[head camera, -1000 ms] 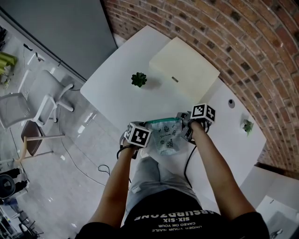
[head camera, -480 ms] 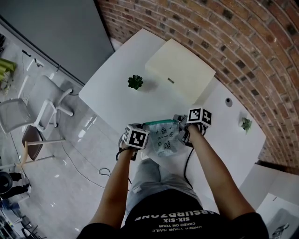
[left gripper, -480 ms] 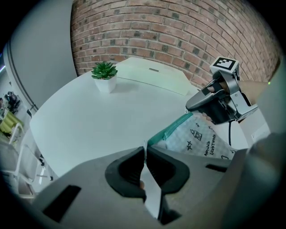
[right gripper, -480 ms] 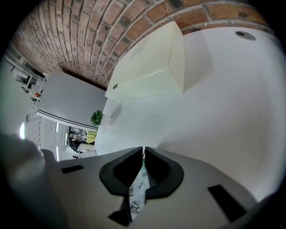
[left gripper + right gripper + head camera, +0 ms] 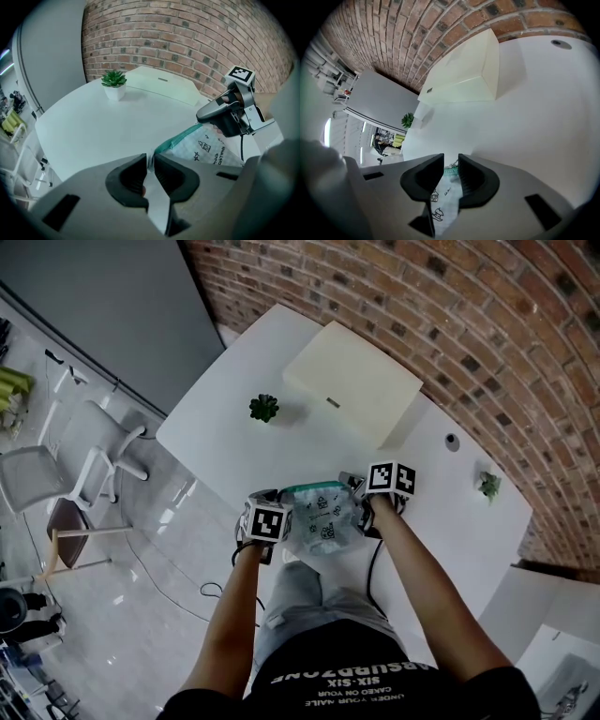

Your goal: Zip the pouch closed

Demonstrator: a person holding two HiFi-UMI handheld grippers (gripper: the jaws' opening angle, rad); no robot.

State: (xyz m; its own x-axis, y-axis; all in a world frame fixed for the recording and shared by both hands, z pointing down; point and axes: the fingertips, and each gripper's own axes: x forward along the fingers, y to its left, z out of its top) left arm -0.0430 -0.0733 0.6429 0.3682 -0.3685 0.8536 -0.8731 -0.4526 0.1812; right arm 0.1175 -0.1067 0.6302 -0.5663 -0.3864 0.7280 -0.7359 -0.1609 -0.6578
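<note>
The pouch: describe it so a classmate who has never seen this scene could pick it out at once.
Find the white table below the brick wall, then its edge nearest the person. The pouch is held up there, a translucent bag printed with small drawings, with a green zip strip along its top. The cream box and potted plant farther back are opaque.

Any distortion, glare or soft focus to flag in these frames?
Head view: barrel distortion bows the red brick wall; glare streaks the glossy grey floor. Left gripper view: dark circular vignette, small green potted plant sharp, clear printed plastic pouch with green zip blurs near the lens. Right gripper view: strong fisheye curves the cream rectangular box; corners black.
</note>
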